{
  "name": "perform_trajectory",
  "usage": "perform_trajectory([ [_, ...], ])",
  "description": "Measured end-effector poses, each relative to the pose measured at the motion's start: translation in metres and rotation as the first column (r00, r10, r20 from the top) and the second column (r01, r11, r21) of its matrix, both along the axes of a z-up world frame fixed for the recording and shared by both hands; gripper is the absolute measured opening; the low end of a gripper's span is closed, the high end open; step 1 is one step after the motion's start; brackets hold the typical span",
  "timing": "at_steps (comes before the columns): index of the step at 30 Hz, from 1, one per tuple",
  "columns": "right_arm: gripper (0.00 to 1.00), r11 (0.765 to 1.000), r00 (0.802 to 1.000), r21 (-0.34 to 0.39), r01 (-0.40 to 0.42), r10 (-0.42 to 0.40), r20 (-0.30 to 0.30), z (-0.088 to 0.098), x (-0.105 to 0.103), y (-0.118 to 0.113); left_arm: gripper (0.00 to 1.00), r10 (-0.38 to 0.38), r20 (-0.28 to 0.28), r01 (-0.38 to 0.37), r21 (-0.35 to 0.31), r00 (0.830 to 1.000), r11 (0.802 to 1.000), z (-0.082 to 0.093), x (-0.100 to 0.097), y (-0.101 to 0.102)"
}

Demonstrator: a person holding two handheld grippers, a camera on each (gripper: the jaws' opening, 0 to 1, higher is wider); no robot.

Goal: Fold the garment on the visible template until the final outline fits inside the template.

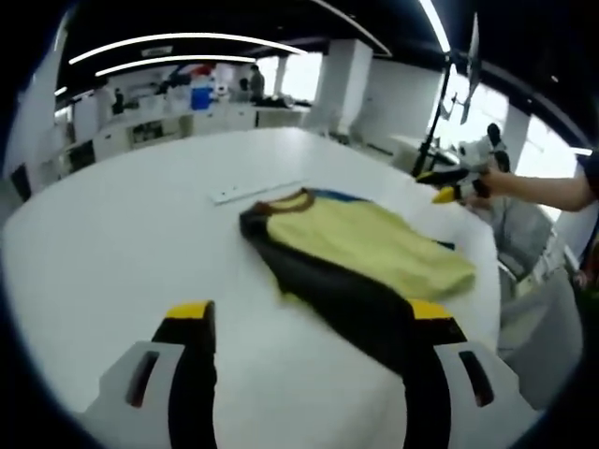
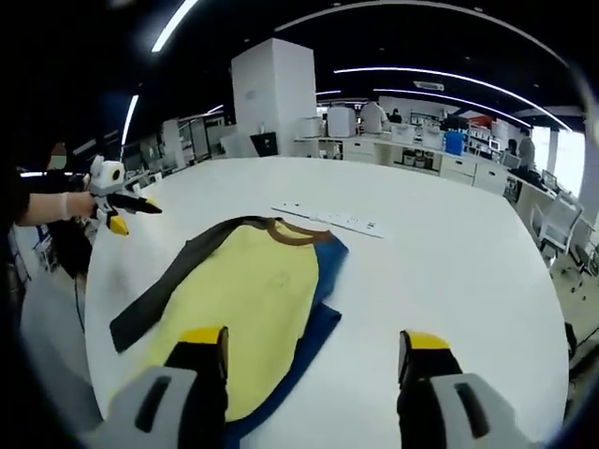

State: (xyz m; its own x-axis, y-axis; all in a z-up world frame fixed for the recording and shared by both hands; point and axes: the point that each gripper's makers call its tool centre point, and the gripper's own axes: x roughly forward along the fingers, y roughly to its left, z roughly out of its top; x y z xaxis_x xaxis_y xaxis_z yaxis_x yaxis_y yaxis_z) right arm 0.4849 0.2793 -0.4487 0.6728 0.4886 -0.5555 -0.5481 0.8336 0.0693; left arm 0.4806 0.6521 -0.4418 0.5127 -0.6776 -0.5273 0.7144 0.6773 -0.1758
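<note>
- Left gripper view: looks from one side low across the white table (image 1: 122,234), the yellow garment (image 1: 365,245) near
- Right gripper view: faces it from the opposite side, similarly close
- Shared: garment, table, white strip (image 2: 328,219), each other's gripper

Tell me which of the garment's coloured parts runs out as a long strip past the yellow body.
The dark brown sleeve: it stretches away from the yellow panel across the white table. The blue layer only peeks out along the yellow's opposite edge.

Yellow garment (image 2: 253,309) with dark sleeve, brown collar, possibly blue template (image 2: 314,341), white table (image 2: 449,271)
</note>
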Motion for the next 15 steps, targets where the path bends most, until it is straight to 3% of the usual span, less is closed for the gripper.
perform_trajectory([
  [3,0.73,1.000,1.000,-0.004,0.011,-0.011,-0.006,-0.004,-0.006,-0.006,0.78,0.004,0.001,-0.004,-0.001,1.000,1.000,0.002,-0.012,0.003],
  [15,0.69,0.997,0.996,0.020,0.073,-0.072,-0.050,-0.020,-0.066,-0.019,0.77,0.039,-0.007,-0.040,-0.019,0.999,0.999,0.003,-0.058,0.019],
])
